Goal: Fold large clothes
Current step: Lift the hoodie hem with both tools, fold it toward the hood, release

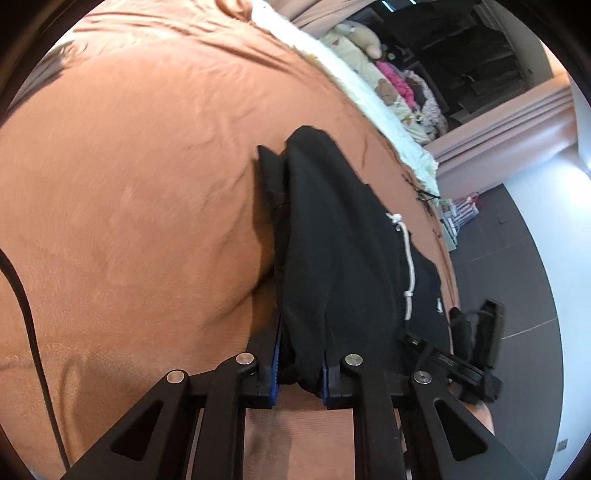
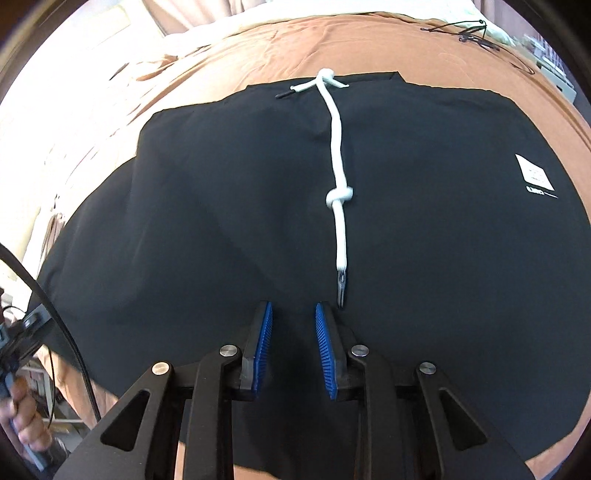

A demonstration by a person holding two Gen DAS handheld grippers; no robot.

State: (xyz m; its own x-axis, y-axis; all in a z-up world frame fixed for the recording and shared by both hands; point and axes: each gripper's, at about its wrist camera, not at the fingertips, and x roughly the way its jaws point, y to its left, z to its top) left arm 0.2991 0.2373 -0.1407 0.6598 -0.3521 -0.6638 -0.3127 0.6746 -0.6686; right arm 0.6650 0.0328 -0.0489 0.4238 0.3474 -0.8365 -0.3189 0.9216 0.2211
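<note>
A black garment [image 2: 406, 240] with a white drawstring [image 2: 338, 155] and a white label [image 2: 533, 173] lies spread on the orange-brown bed sheet [image 2: 369, 44]. My right gripper [image 2: 293, 314] is open, its blue pads [image 2: 327, 350] low over the garment's near part, just left of the drawstring's tip. My left gripper [image 1: 299, 332] is shut on a bunched edge of the black garment [image 1: 332, 240], which is lifted above the sheet [image 1: 129, 203] in a hanging fold. The drawstring [image 1: 408, 273] shows on it. The right gripper [image 1: 480, 350] appears at the lower right of the left wrist view.
A cream blanket [image 1: 369, 99] and soft toys [image 1: 369, 40] lie along the bed's far side. Dark floor [image 1: 517, 266] lies beyond the bed edge. A black cable [image 1: 26, 314] runs at the left. Black wires [image 2: 461, 29] lie on the sheet's far right.
</note>
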